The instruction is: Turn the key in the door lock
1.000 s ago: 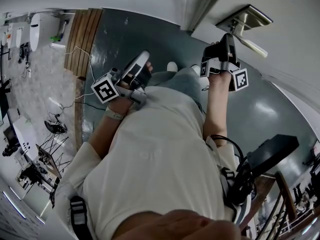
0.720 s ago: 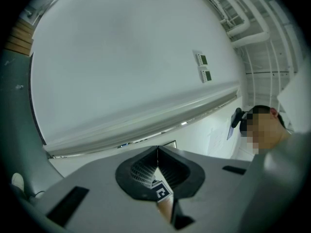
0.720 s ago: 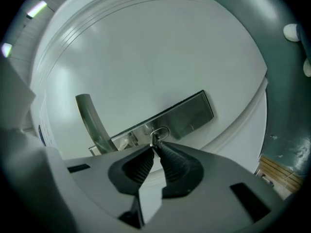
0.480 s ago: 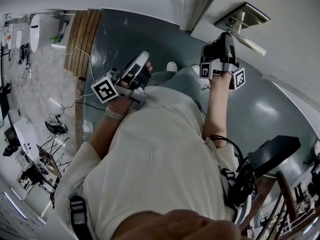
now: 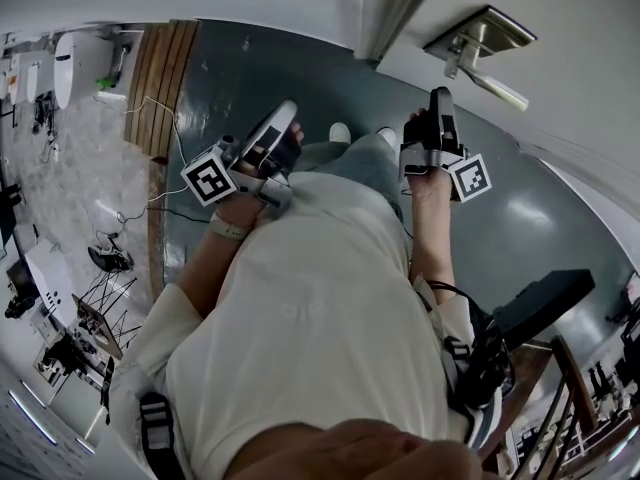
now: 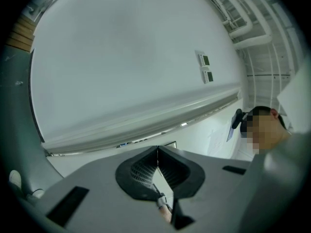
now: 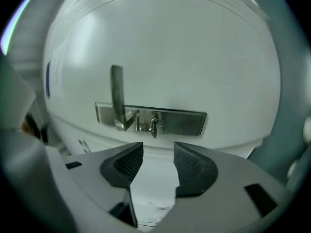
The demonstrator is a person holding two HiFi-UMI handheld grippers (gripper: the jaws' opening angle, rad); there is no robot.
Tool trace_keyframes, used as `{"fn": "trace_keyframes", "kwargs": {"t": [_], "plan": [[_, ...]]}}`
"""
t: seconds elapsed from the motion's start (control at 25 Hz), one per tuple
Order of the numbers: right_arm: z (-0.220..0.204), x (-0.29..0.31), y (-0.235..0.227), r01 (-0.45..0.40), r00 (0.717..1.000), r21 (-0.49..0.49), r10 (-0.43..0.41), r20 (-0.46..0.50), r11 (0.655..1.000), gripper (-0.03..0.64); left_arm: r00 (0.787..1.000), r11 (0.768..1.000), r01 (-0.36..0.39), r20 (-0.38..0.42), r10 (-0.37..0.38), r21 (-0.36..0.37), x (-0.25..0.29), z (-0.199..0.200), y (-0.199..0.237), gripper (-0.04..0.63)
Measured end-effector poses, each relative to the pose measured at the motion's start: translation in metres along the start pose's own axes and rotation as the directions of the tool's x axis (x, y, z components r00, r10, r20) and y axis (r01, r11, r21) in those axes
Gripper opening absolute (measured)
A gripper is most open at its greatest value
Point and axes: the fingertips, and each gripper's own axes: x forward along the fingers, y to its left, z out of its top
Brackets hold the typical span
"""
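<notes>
1. The right gripper (image 7: 158,152) has just opened its jaws. They stand spread with nothing between them, short of the key (image 7: 154,126), which sits in the lock plate (image 7: 182,123) beside the handle (image 7: 116,93).
2. Closing from here would likely catch air (the key is small and thin), or nip only its edge, so a turn could slip.
3. A skewed approach may knock the handle.
4. The left gripper (image 6: 158,154) is pressed together, empty, held aside.
5. The door (image 7: 194,52) is smooth white; the floor (image 5: 250,78) is grey-green, with cables (image 5: 170,118) at the left.
</notes>
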Motion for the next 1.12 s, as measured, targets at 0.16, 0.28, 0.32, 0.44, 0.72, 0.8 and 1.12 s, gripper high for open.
{"fn": "trace_keyframes", "kwargs": {"t": [0.16, 0.28, 0.32, 0.44, 0.72, 0.8, 1.12], "plan": [[0.010, -0.016, 0.015, 0.076, 0.976, -0.928, -0.219, -0.006, 0.363, 0.179, 1.000, 1.000, 0.002, 0.008, -0.002, -0.004, -0.001, 0.003, 0.001, 0.008], [0.003, -0.009, 0.032, -0.014, 0.962, -0.936, -0.261, 0.083, -0.352, 0.178, 1.000, 1.000, 0.003, 0.014, -0.003, -0.011, -0.003, 0.005, 0.002, 0.009], [0.000, -0.005, 0.033, -0.045, 0.957, -0.876, -0.273, 0.100, -0.480, 0.178, 1.000, 1.000, 0.004, 0.016, -0.003, -0.013, -0.003, 0.005, 0.003, 0.009], [-0.004, 0.006, 0.026, -0.118, 0.944, -0.697, -0.299, 0.143, -0.707, 0.178, 1.000, 1.000, 0.006, 0.022, -0.006, -0.010, -0.003, 0.006, 0.002, 0.009], [-0.008, 0.024, 0.007, -0.201, 0.925, -0.478, -0.326, 0.196, -0.855, 0.178, 0.999, 1.000, 0.002, 0.038, -0.002, -0.009, -0.006, 0.009, 0.001, 0.009], [-0.003, 0.030, 0.005, -0.196, 0.923, -0.464, -0.322, 0.211, -0.864, 0.178, 0.999, 1.000, 0.001, 0.040, 0.000, -0.013, -0.005, 0.008, 0.002, 0.009], [0.005, 0.045, 0.003, -0.169, 0.929, -0.324, -0.260, 0.264, -0.931, 0.178, 0.999, 1.000, -0.002, 0.046, 0.004, -0.029, -0.006, 0.007, 0.003, 0.009]]}}
